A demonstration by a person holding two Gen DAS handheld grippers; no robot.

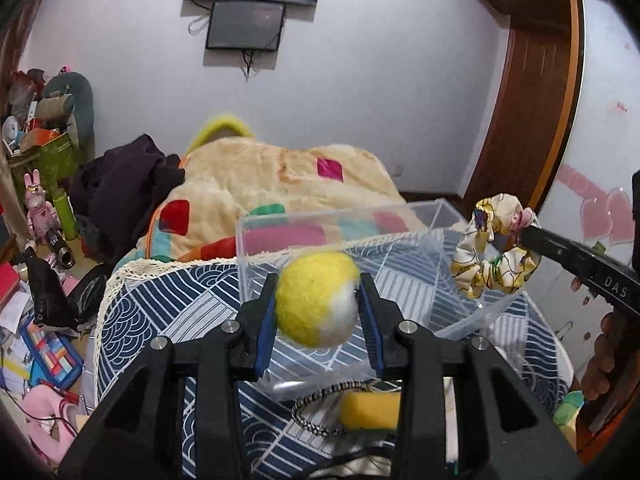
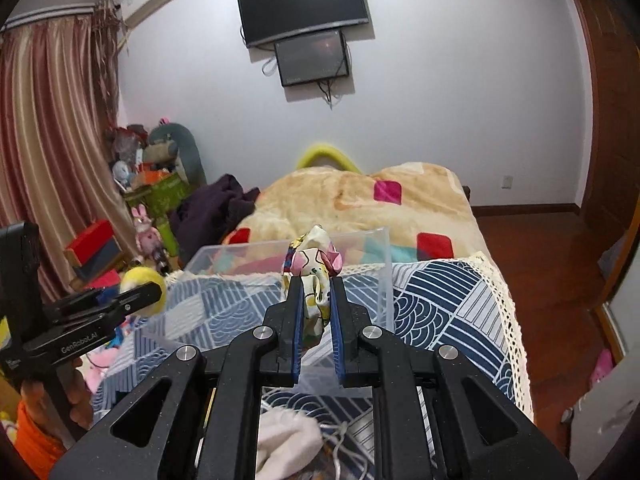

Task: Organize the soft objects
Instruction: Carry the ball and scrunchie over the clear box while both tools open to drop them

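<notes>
My left gripper (image 1: 318, 280) is shut on a yellow and white felt ball (image 1: 316, 304), held above the near edge of a clear plastic box (image 1: 340, 224). My right gripper (image 2: 315, 282) is shut on a floral fabric scrunchie (image 2: 314, 264), held in the air over the same clear box (image 2: 384, 272). The scrunchie (image 1: 494, 244) and the right gripper also show at the right of the left wrist view. The left gripper with the ball (image 2: 142, 278) shows at the left of the right wrist view.
The box stands on a blue and white patterned cloth (image 1: 168, 320) on the bed. A yellow sponge (image 1: 370, 410) and a braided band (image 1: 316, 408) lie near me. A white cloth (image 2: 288, 440) lies below the right gripper. A blanket (image 2: 360, 196) covers the bed behind. Clutter fills the floor at left.
</notes>
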